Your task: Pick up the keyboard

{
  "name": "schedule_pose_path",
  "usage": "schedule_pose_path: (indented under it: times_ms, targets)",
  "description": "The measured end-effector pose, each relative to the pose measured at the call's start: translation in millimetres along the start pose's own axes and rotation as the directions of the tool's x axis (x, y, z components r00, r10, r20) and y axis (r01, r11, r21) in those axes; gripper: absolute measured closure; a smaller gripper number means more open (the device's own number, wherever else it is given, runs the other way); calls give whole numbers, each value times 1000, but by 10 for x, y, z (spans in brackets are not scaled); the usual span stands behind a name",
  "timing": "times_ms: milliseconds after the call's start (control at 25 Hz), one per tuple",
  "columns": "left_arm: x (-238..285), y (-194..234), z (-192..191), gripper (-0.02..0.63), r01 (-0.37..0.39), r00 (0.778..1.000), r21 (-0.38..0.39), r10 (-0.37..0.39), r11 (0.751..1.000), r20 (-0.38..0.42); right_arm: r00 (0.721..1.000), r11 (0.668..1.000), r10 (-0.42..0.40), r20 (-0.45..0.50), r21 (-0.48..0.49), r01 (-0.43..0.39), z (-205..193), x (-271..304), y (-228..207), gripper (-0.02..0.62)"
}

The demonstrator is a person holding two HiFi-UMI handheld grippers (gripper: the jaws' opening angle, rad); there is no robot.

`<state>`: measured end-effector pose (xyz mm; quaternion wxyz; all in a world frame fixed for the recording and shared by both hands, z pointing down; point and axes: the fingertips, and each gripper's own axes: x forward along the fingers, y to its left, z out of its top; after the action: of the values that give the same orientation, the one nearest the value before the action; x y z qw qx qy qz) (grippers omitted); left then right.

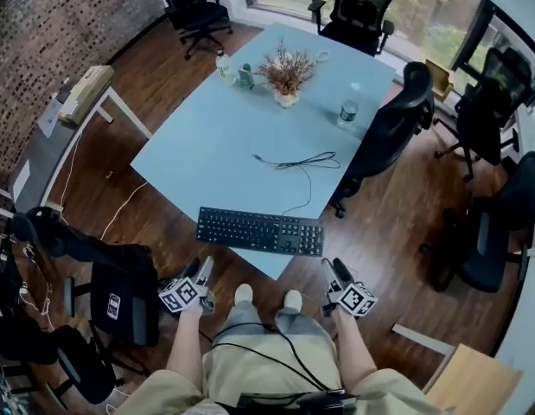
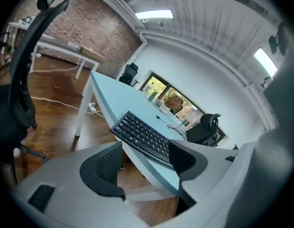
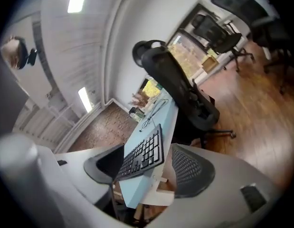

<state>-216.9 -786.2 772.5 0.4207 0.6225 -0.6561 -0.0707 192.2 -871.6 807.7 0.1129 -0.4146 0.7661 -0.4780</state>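
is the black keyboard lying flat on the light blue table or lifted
Lying flat: the black keyboard rests on the light blue table by its near edge, untouched.

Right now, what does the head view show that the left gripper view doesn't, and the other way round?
Only the head view: the person's shoes and the right tongs, open and empty. Only the left gripper view: the ceiling light and the white wall. Both: the black keyboard at the near edge of the pale blue table, the loose cable, the dried plant, and the left tongs, open, short of the keyboard.
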Motion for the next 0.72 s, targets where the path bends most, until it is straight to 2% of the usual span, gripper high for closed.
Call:
schedule_pose_path:
  times_ms: [80, 160, 240, 280, 400, 440, 480, 560, 600, 680, 720]
  targets:
    - [136, 65, -69, 301, 44, 999, -78, -44, 996, -3, 999, 990, -25, 25, 140, 21, -83, 42, -167, 270]
    - [287, 137, -32, 299, 82, 997, -167, -78, 983, 26, 998, 976, -17, 60, 216, 3, -91, 142, -216, 271]
    - [452, 229, 55, 299, 107, 994, -248, -94, 963, 63, 995, 978, 23, 95, 206, -42, -31, 288, -200, 270]
    - [526, 283, 92, 299, 114, 992, -291, -94, 950, 83, 995, 985, 14, 95, 171, -30, -4, 332, -235, 270]
    - [683, 547, 170, 299, 106, 988, -402, -51, 910, 146, 994, 996, -84, 72, 44, 81, 31, 408, -423, 272]
    - [728, 638, 197, 299, 105, 986, -426, -38, 899, 162, 991, 993, -114, 70, 29, 113, 24, 439, -469, 273]
    - [777, 720, 210, 299, 105, 985, -447, -31, 888, 170, 989, 991, -130, 73, 46, 127, 4, 486, -482, 284]
    - [893, 829, 205, 302, 110, 986, -480, -35, 870, 163, 989, 978, -105, 106, 194, 83, -74, 641, -384, 302]
    - [958, 840, 216, 318, 121, 986, -486, -49, 865, 157, 988, 964, -87, 124, 260, 52, -99, 721, -320, 330]
    - [1067, 779, 301, 477, 166, 982, -475, -99, 864, 163, 987, 960, -71, 144, 279, 28, -75, 818, -248, 430]
    - [1092, 721, 355, 479, 199, 976, -470, -131, 860, 174, 985, 960, -73, 154, 277, 28, -55, 828, -223, 456]
